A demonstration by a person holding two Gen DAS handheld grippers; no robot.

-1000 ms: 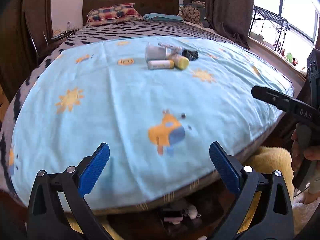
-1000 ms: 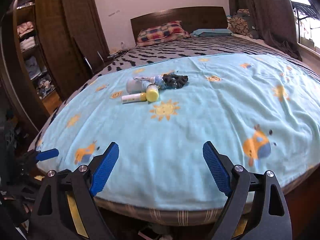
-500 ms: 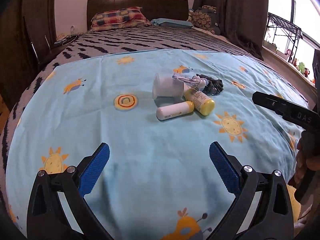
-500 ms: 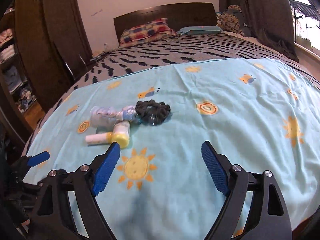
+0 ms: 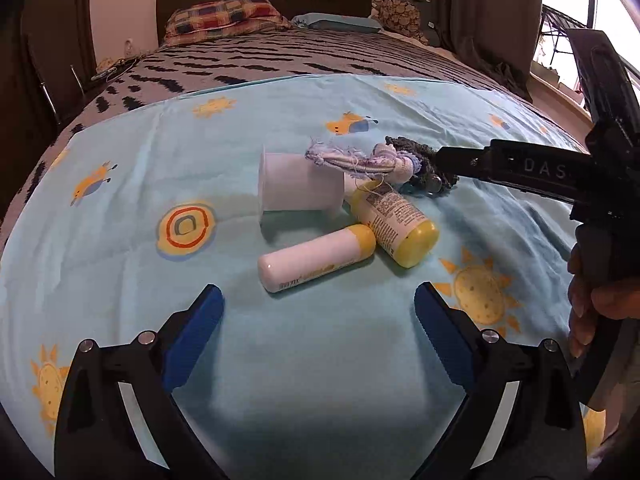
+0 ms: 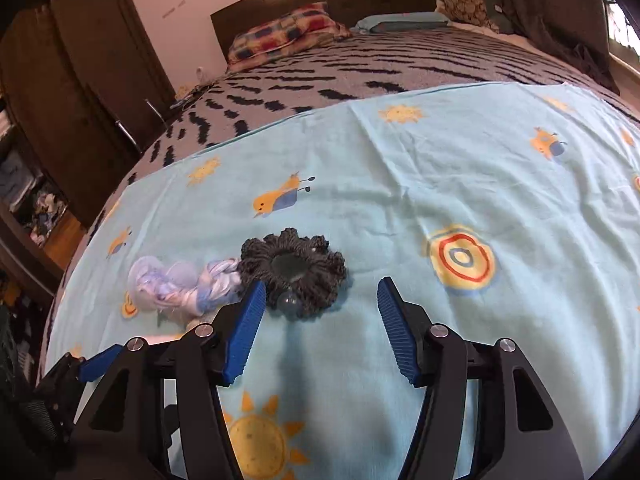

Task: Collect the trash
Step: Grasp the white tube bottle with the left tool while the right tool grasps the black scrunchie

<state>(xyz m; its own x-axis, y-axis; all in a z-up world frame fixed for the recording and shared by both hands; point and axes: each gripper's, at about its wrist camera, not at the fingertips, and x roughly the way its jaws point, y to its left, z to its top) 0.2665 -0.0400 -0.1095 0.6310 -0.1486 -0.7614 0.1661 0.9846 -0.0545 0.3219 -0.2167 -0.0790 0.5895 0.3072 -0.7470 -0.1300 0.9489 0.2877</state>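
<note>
Both grippers tilted down over the bed: left gripper (image 5: 316,320) jaws wide, right gripper (image 6: 320,312) jaws closing, empty, beside the dark scrunchie (image 6: 294,268).

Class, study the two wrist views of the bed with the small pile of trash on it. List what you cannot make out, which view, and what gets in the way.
- Left wrist view: the right gripper tip covers part of the dark crocheted piece.
- Left wrist view: the yellow-capped bottle label print is too small to read.
- Right wrist view: the left finger hides the bottles; only the rag shows.
- Right wrist view: the left gripper is cut off at the edge.
</note>
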